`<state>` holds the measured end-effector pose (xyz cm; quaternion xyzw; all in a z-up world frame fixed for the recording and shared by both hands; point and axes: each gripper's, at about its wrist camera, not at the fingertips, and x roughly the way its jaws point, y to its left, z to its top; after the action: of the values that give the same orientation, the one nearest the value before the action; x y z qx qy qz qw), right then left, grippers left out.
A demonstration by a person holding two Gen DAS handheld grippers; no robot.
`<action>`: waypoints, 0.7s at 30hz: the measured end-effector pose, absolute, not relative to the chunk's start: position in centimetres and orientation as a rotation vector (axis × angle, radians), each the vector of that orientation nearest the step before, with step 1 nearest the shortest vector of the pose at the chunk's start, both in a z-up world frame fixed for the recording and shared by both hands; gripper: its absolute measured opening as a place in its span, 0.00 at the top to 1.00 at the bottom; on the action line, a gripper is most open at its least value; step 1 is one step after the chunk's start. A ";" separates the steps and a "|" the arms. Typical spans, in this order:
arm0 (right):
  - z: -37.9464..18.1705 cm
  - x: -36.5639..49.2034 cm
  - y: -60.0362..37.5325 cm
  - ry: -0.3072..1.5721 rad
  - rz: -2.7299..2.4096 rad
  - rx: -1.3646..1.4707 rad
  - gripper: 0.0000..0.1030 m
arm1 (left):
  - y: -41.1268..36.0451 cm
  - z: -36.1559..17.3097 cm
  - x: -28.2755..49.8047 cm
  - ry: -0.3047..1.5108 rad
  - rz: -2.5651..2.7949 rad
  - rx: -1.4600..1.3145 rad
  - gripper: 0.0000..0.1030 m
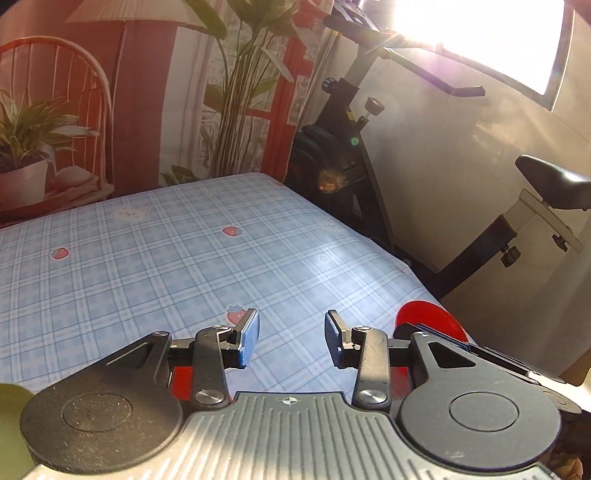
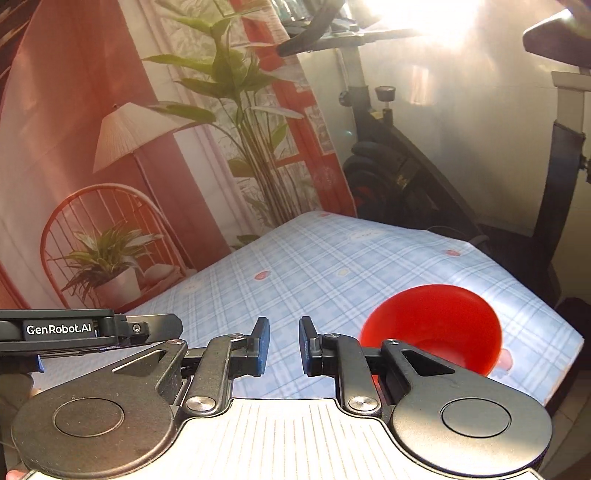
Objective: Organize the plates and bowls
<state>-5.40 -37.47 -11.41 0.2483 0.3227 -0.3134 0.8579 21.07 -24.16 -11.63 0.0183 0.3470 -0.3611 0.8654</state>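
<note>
Hovering over the table (image 2: 332, 258) with jaws a little apart and holding nothing, the left gripper (image 1: 291, 338) and right gripper (image 2: 283, 345) are leaving the red bowl (image 2: 432, 325) sitting near the table's right edge; no other dishes are showing, so remaining work is unclear.

Table (image 1: 155, 258): covered by a blue plaid cloth with strawberry and bunny prints.
Backdrop (image 2: 74, 110): printed with a lamp, chair and potted plants, hanging behind the table.
Exercise bike (image 1: 354, 155): black, beside the table's far corner.
Window (image 1: 480, 33): glaring bright.
</note>
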 end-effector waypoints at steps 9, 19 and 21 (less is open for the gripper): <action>-12.6 -10.7 -42.5 0.684 -0.890 0.421 0.83 | -31.4 -15.3 21.6 0.804 -0.905 0.038 0.60; -15.7 -13.4 -44.3 0.734 -0.951 0.494 0.83 | -35.7 -19.2 20.7 0.855 -0.960 0.093 0.60; -15.9 -13.3 -44.3 0.743 -0.944 0.499 0.83 | -36.2 -20.1 20.8 0.869 -0.966 0.103 0.60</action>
<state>-13.32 -44.27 -15.88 0.2323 0.3458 -0.4396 0.7958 20.77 -36.19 -20.11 0.0478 0.4042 -0.4494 0.7952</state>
